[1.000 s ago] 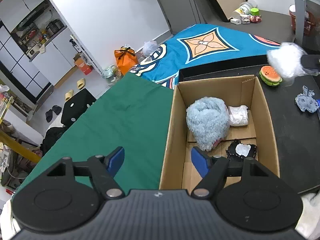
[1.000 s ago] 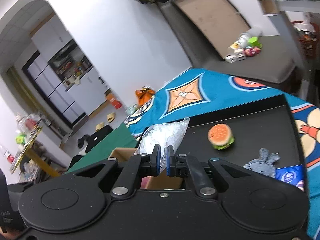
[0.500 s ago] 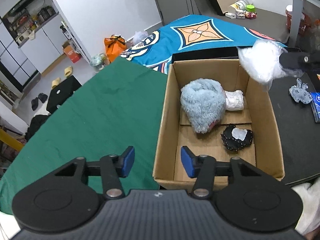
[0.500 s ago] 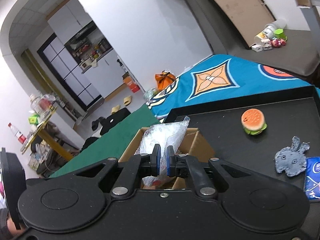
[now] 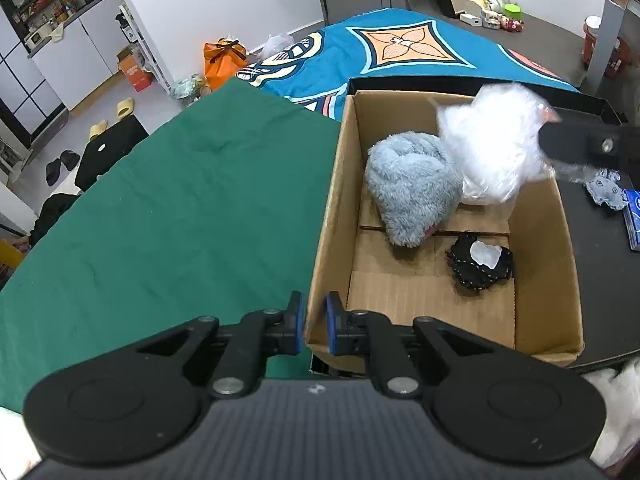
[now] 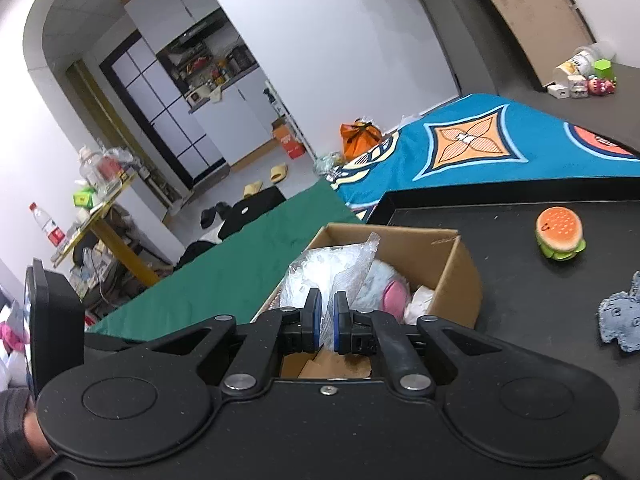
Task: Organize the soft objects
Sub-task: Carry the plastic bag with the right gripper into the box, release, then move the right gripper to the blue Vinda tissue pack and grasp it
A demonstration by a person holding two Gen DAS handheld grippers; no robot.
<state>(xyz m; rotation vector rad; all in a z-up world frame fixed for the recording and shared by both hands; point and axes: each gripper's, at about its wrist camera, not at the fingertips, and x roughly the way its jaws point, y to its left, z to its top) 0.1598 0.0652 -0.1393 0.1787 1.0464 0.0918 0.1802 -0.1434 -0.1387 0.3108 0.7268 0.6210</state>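
Over cardboard box (image 5: 540,276), right tongs (image 6: 324,322) pinched clear bag (image 5: 490,148) above blue plush (image 5: 412,188). Left tongs (image 5: 314,322), nearly closed, straddled box corner; grip unclear. Placing step; next likely lower, release.

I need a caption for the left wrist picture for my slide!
Right gripper lowers a plastic-wrapped white fluffy item into the cardboard box while the left gripper pinches its corner.

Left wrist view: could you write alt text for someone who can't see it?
A clear plastic bag held by the right gripper hangs over an open cardboard box containing a fluffy blue plush. The left gripper clamps the box's near corner.
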